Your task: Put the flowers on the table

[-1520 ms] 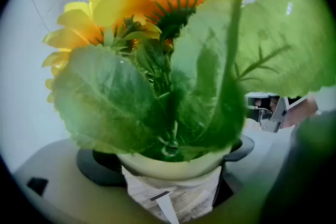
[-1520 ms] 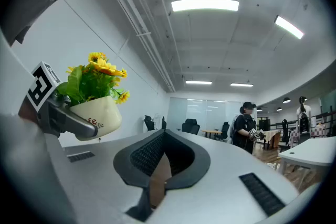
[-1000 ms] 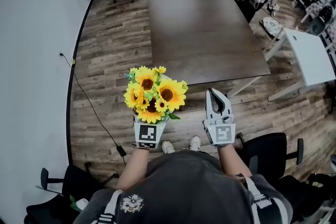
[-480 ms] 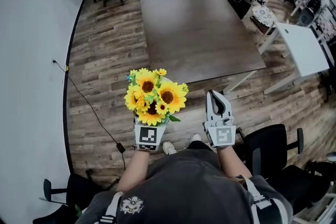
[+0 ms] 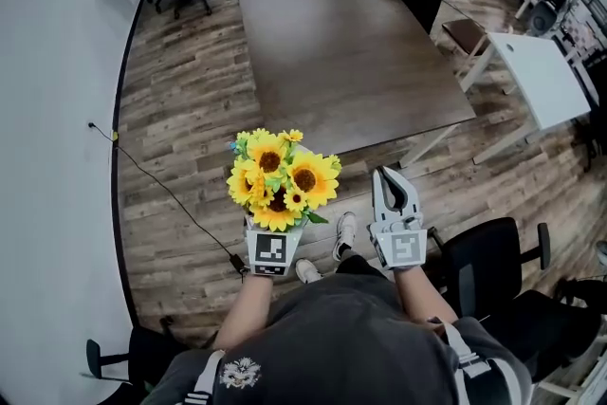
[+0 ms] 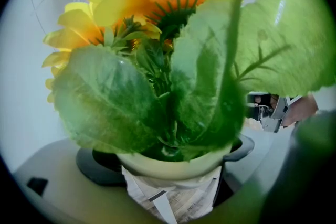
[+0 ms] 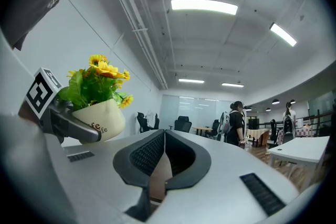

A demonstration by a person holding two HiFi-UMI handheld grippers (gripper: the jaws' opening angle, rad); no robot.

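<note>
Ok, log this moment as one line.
left claw: shut on sunflower pot | right claw: shut, empty | dark table: ahead, pot not yet on it

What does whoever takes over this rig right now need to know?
Left gripper: shut on the pot of the flowers, held upright in the air.
Right gripper: shut, nothing between its jaws.
Table: dark, ahead across the wood floor, not yet reached.
Done: flowers are picked up.
Left: step to the table, set the pot on it, open the left gripper.
</note>
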